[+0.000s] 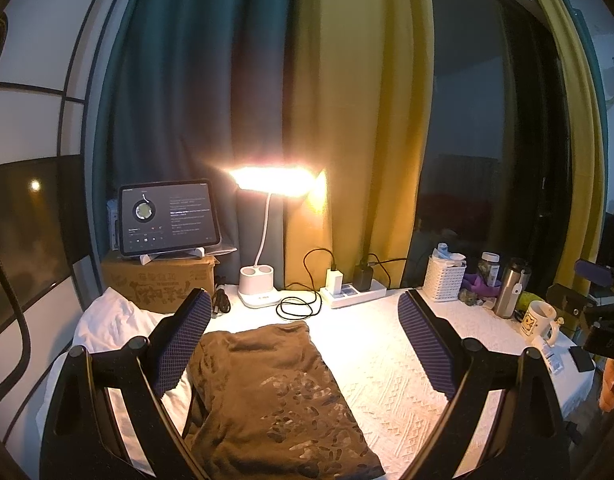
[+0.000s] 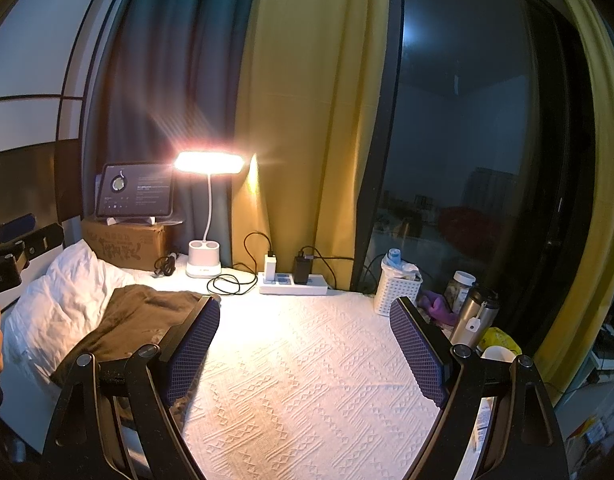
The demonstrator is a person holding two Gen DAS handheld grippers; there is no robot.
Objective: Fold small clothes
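A brown garment (image 1: 275,396) with a faded print lies folded into a rough rectangle on the white textured cloth (image 1: 387,380). My left gripper (image 1: 307,344) hovers open above it, its blue-padded fingers (image 1: 183,344) spread wide, nothing between them. In the right wrist view the same brown garment (image 2: 135,320) lies at the left, partly behind the left finger. My right gripper (image 2: 303,348) is open over bare white cloth (image 2: 299,380), to the right of the garment. A white crumpled cloth (image 2: 63,304) lies just left of the garment.
At the back stand a lit desk lamp (image 1: 263,280), a tablet (image 1: 167,216) on a cardboard box (image 1: 159,284), a power strip (image 1: 355,292) with loose cables. At the right are a white basket (image 1: 443,280), jar, steel flask (image 1: 511,288) and mug (image 1: 539,320). Curtains and a dark window close the back.
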